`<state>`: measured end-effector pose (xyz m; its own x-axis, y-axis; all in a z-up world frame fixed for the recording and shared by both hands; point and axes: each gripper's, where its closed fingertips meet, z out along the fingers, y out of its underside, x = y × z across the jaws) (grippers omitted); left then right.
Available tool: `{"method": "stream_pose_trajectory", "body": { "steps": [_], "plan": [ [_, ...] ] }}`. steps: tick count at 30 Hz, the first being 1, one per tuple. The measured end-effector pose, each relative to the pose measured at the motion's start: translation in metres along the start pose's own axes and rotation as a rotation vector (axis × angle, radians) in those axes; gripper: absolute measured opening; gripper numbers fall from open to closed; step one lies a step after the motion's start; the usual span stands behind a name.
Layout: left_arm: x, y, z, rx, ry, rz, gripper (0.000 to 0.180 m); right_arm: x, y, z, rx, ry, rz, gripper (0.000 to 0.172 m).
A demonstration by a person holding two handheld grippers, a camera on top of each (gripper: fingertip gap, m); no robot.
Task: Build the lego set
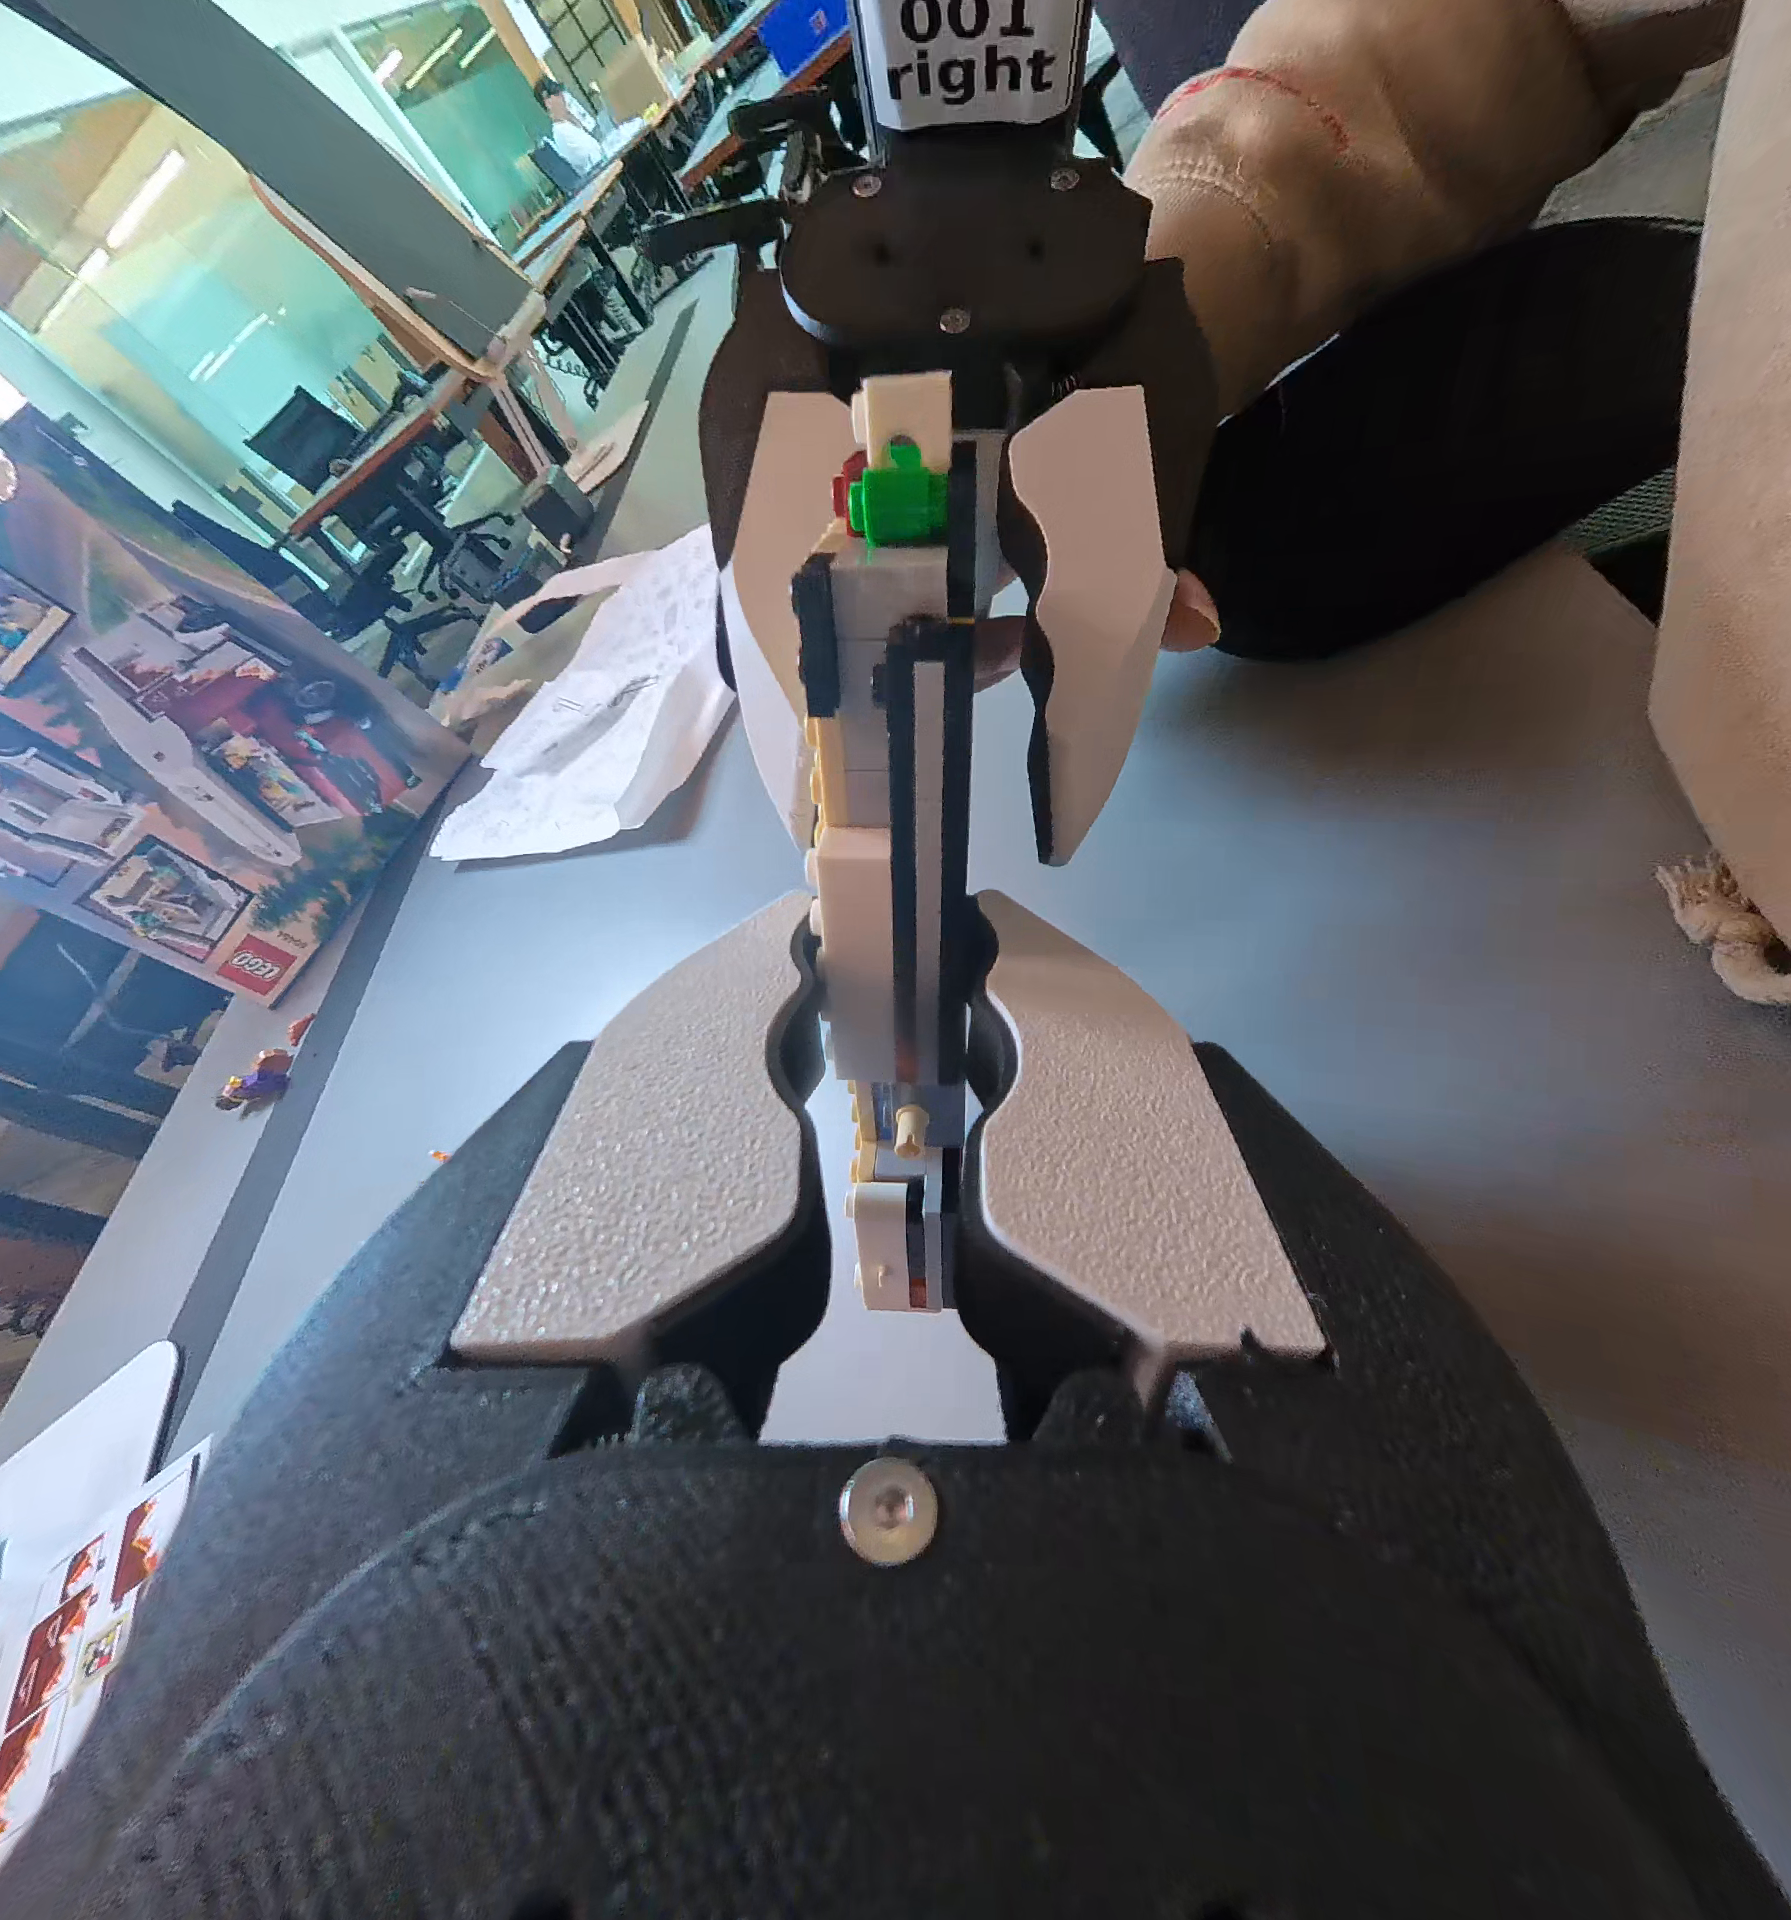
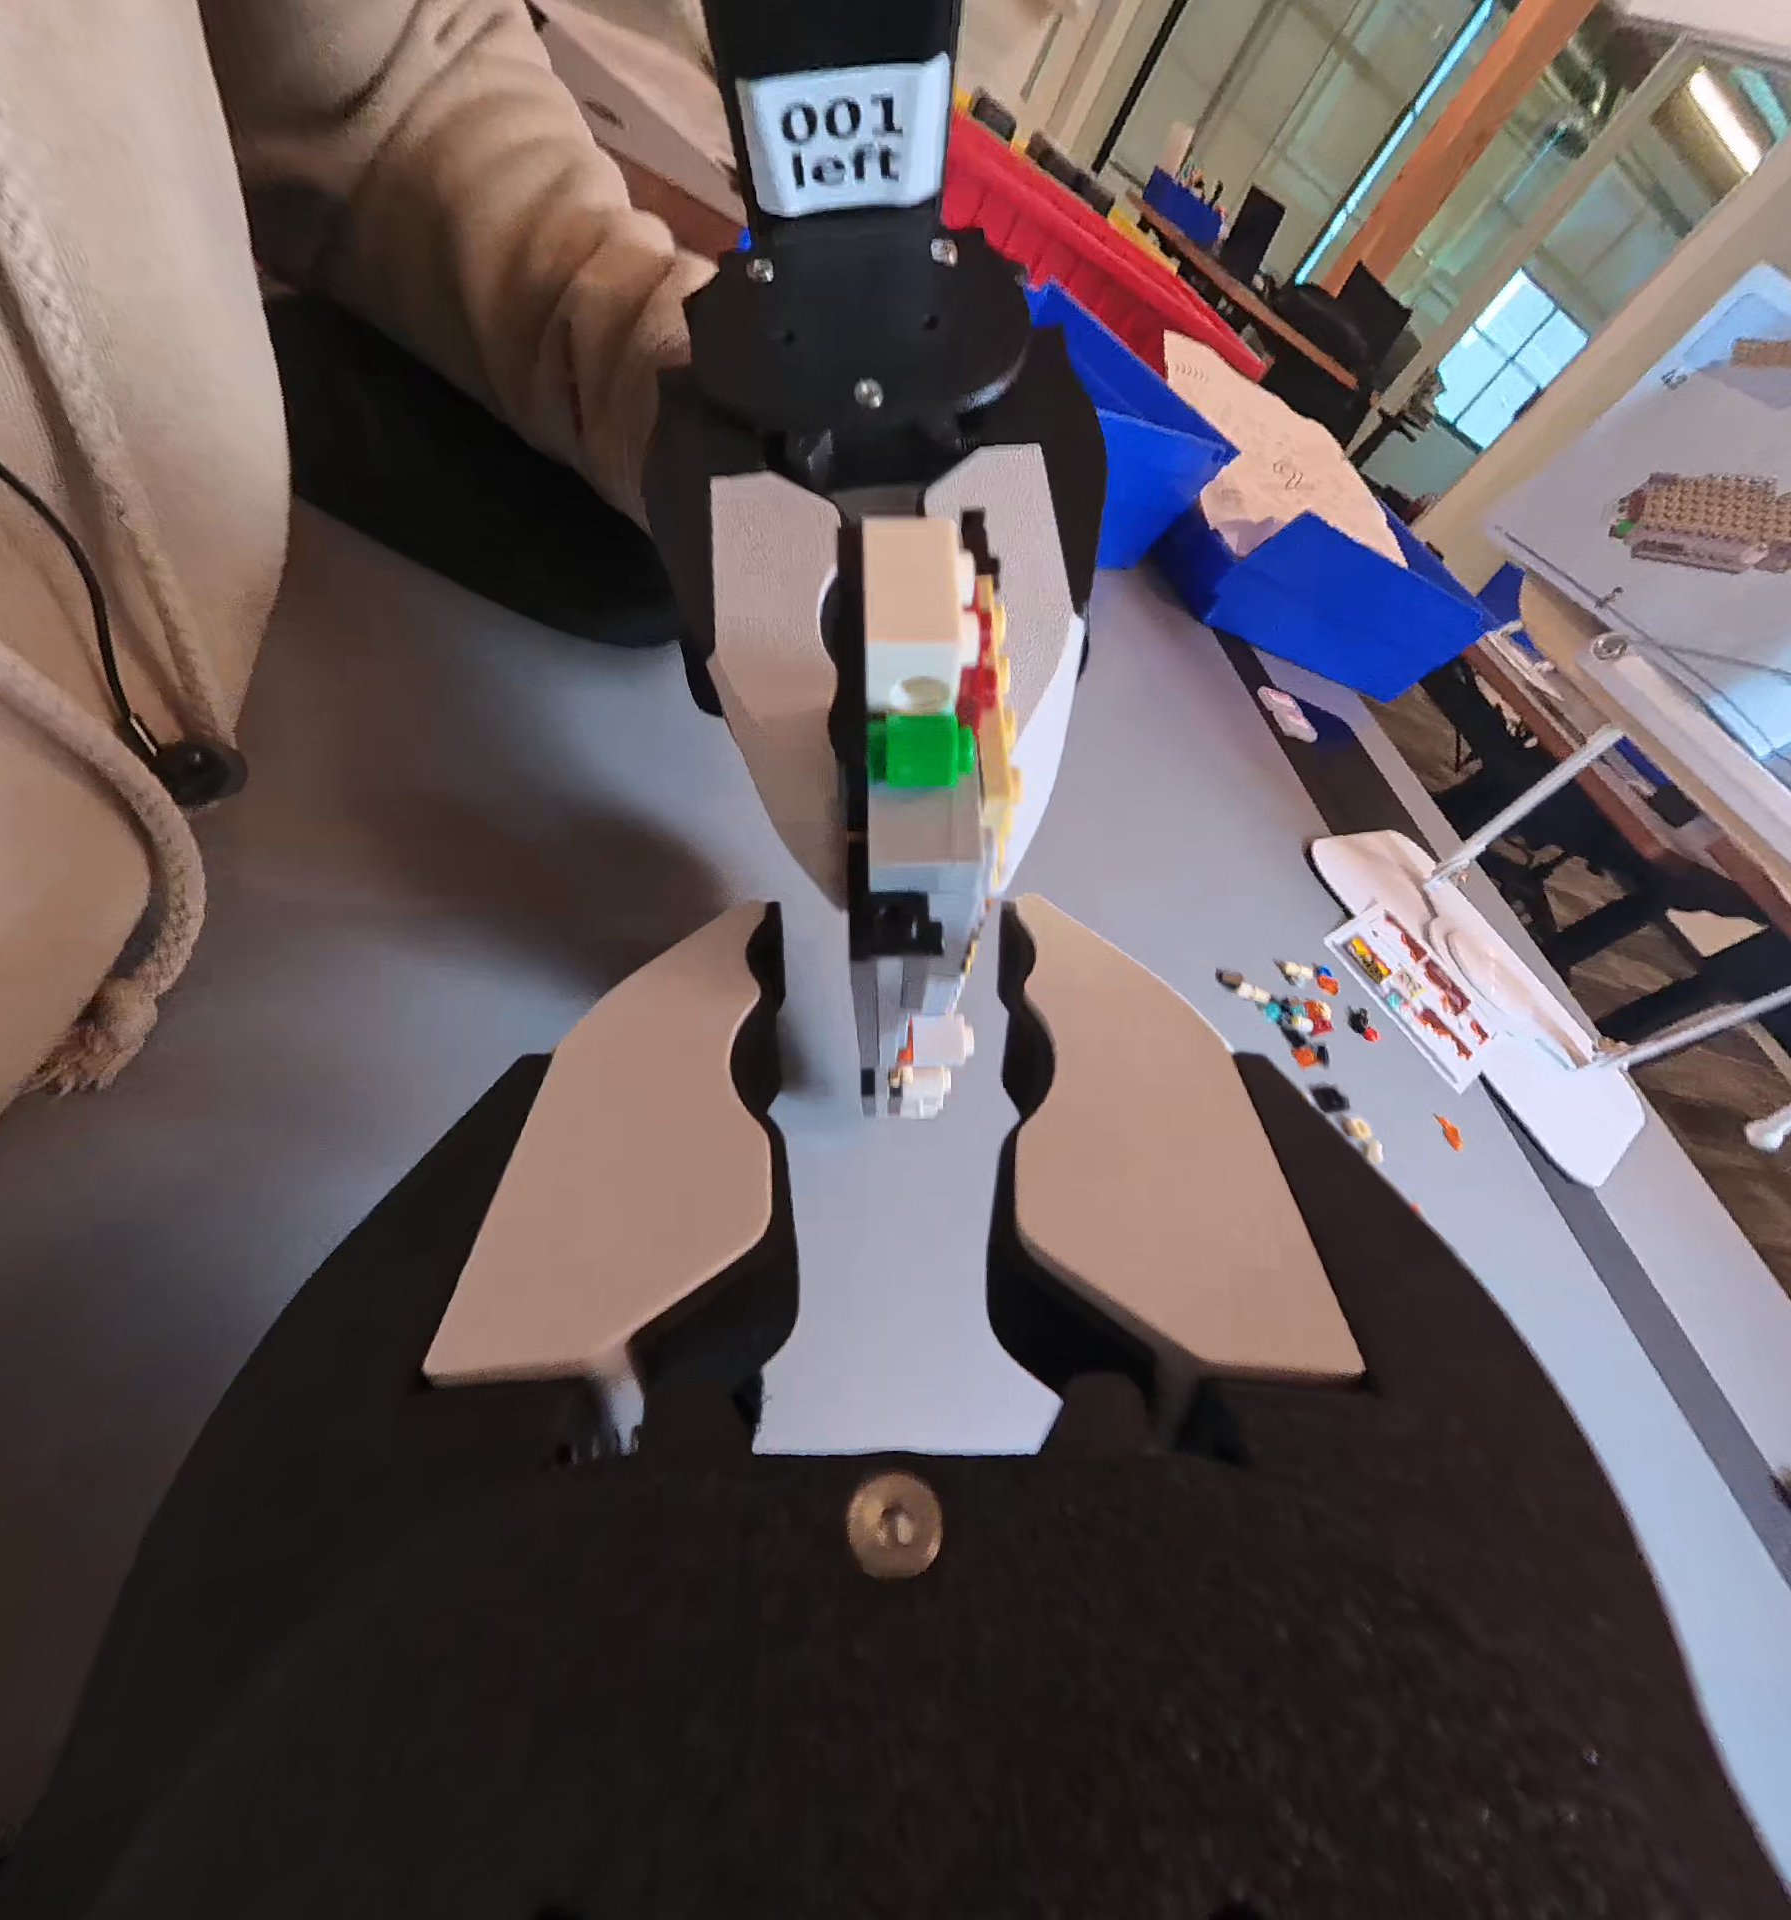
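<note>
A long brick assembly of white, black, grey and tan bricks, with a green piece and a red piece, is held in the air above the grey table. My left gripper is shut on its near end, with both pads pressed against its sides. My right gripper faces it from the other side. Its fingers stand on either side of the assembly with a gap at each pad, so it is open. In the left wrist view the right gripper shows one finger clearly off the bricks.
A printed box and paper sheets lie to the left, and a sticker sheet lies near the table edge. Small loose pieces, a white stand with an instruction page and blue bins are to the right. A person's beige sleeve is close. The tips of both grippers are at nearly the same place.
</note>
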<state>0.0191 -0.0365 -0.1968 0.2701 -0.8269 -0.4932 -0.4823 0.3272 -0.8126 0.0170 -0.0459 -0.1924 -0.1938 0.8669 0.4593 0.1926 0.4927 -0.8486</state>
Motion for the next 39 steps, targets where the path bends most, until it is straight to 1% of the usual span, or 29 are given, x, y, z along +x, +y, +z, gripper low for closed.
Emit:
{"method": "stream_pose_trajectory", "body": {
  "steps": [2, 4, 5, 7, 8, 9, 11, 13, 17, 18, 19, 20, 24, 27, 33, 35, 37, 39],
  "plan": [
    [0.002, 0.001, 0.001, -0.008, -0.001, 0.022, 0.024, -0.002, -0.008, 0.006, 0.029, 0.001, -0.034, 0.037],
    [0.006, 0.001, 0.002, -0.009, 0.018, 0.031, 0.024, -0.002, -0.013, 0.009, 0.054, 0.001, -0.051, 0.025],
    [0.005, 0.002, 0.001, -0.009, 0.004, 0.042, 0.024, -0.001, -0.013, 0.010, 0.058, 0.003, -0.046, 0.025],
    [0.003, 0.004, 0.000, -0.012, 0.013, 0.013, 0.024, 0.002, -0.012, 0.011, 0.049, 0.014, -0.035, 0.024],
    [0.000, 0.003, 0.000, -0.002, -0.008, 0.006, 0.027, 0.003, -0.012, 0.011, 0.054, 0.018, -0.025, 0.024],
    [-0.003, 0.002, -0.001, 0.001, -0.036, 0.022, 0.035, 0.002, -0.011, 0.011, 0.053, 0.012, -0.016, 0.024],
    [-0.003, 0.007, 0.000, -0.032, -0.046, 0.029, 0.046, -0.001, -0.007, 0.013, 0.035, -0.003, -0.011, 0.023],
    [-0.001, 0.012, 0.001, -0.047, -0.037, 0.024, 0.047, -0.003, -0.006, 0.013, 0.032, -0.005, -0.012, 0.023],
    [0.007, 0.013, 0.002, -0.043, -0.003, 0.026, 0.039, -0.006, -0.007, 0.012, 0.021, -0.022, -0.030, 0.023],
    [0.010, 0.013, 0.002, -0.039, 0.008, 0.031, 0.035, -0.007, -0.007, 0.013, 0.020, -0.023, -0.034, 0.023],
    [0.014, 0.013, 0.002, -0.038, 0.025, 0.039, 0.026, -0.007, -0.007, 0.013, 0.022, -0.027, -0.032, 0.023],
    [0.014, 0.013, 0.003, -0.039, 0.017, 0.049, 0.025, -0.008, -0.007, 0.013, 0.024, -0.031, -0.032, 0.023],
    [0.016, 0.014, 0.001, -0.055, 0.030, 0.031, 0.024, -0.010, -0.007, 0.013, 0.039, -0.041, -0.022, 0.023],
    [0.019, 0.014, 0.001, -0.080, 0.048, 0.053, 0.023, -0.013, -0.008, 0.013, 0.054, -0.063, -0.015, 0.024],
    [0.023, 0.010, 0.001, -0.076, 0.078, 0.031, 0.023, -0.016, -0.011, 0.012, 0.059, -0.084, -0.001, 0.023],
    [0.024, 0.010, 0.000, -0.077, 0.086, 0.042, 0.023, -0.016, -0.012, 0.012, 0.047, -0.069, -0.015, 0.023],
    [0.022, 0.010, 0.002, -0.048, 0.070, 0.038, 0.023, -0.015, -0.010, 0.012, 0.027, -0.049, -0.036, 0.023],
    [0.014, 0.010, 0.003, -0.046, 0.026, 0.081, 0.023, -0.008, -0.011, 0.011, 0.038, 0.006, -0.078, 0.024]
  ]
}}
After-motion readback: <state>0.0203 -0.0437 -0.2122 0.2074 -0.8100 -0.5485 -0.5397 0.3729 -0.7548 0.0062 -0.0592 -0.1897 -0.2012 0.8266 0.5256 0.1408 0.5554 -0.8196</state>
